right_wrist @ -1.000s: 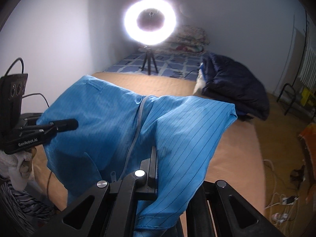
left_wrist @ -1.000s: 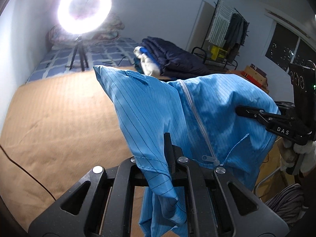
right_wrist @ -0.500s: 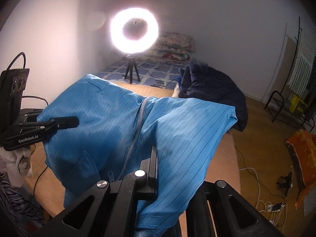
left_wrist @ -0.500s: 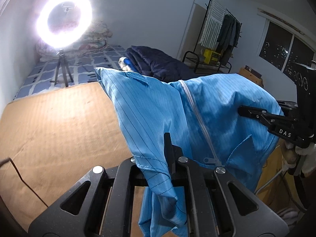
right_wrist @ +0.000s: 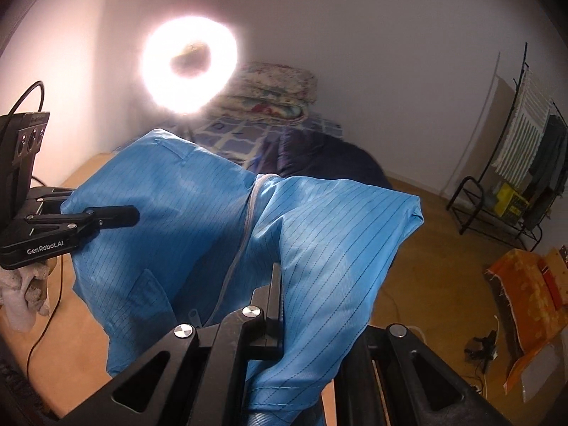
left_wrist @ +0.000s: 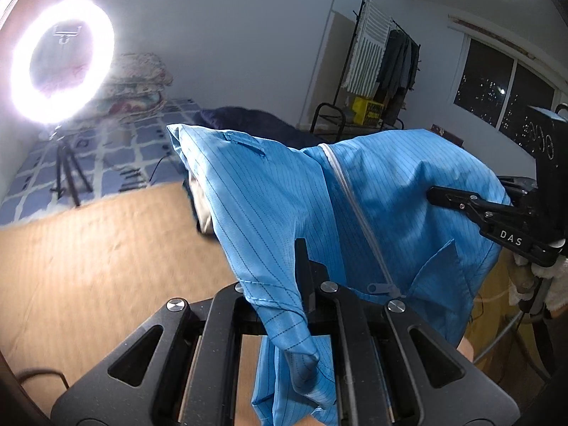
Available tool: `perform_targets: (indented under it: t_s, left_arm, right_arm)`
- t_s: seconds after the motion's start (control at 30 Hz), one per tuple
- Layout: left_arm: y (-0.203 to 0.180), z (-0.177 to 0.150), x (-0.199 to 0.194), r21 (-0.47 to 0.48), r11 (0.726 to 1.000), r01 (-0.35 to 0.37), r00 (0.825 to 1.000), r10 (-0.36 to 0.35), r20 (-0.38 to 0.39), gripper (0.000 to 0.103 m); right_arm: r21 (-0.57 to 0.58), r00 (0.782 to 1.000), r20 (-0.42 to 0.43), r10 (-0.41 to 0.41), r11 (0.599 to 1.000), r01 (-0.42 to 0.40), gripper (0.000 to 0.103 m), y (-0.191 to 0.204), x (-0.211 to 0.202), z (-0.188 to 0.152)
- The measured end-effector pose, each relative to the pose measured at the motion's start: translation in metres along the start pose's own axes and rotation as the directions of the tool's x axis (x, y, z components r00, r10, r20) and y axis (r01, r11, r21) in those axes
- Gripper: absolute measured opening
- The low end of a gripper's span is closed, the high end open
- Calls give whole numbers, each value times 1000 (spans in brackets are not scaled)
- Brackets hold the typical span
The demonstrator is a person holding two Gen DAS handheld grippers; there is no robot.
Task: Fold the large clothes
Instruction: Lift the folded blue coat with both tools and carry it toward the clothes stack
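Behind everything is a bedroom with a bright ring light (left_wrist: pixel 62 60) on a stand, a bed (left_wrist: pixel 106 149) with a blue checked cover, and a clothes rack (left_wrist: pixel 383 71) by the dark window. Below me is a flat tan mat (left_wrist: pixel 88 266).

I am holding a big blue jacket (left_wrist: pixel 284 206) up in the air over the mat. It has thin dark stripes and a pale zipper (left_wrist: pixel 355 213) down the middle. My left gripper (left_wrist: pixel 301 284) is pinched shut on one edge of it. My right gripper (right_wrist: pixel 275 305) is pinched shut on the other edge. Each gripper can also be seen from the other camera, off to the side, with the cloth stretched between them.

I think this jacket is light, thin and very floppy. It sags in the middle and some hangs loose under my left gripper. It looks a bit smooth, so it might slip if I pinch only a tiny bit. The best places to hold it are the sewn edges and corners, where the cloth is thicker.
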State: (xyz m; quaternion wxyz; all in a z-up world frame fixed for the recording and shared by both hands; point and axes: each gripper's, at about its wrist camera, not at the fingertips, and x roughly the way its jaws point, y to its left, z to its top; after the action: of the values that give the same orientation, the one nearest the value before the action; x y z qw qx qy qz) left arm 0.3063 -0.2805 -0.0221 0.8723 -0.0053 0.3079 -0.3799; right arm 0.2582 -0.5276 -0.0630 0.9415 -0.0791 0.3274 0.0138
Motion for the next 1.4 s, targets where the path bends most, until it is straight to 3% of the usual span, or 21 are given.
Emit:
perform_targets:
  t_s: [0.33,0.8,1.07,1.4]
  left_arm:
    - [28,88,80,28,999,39,997,-41,66,5]
    - [73,183,153,17,1000,-23,993,21,120,5]
    - [92,199,195,-29,999,-31,993,34,114,5]
    - [98,187,247,-51,997,-58,996,61,59,5]
  right_arm:
    - [53,999,39,-25,998,23,3,-70,69,67]
    - [155,996,85,21,987,-34,3,-149,165,145]
    - [180,996,90,25,983,-41,3,-177,210,164]
    - [185,1000,10,23,982,-24,3,-199,273,154]
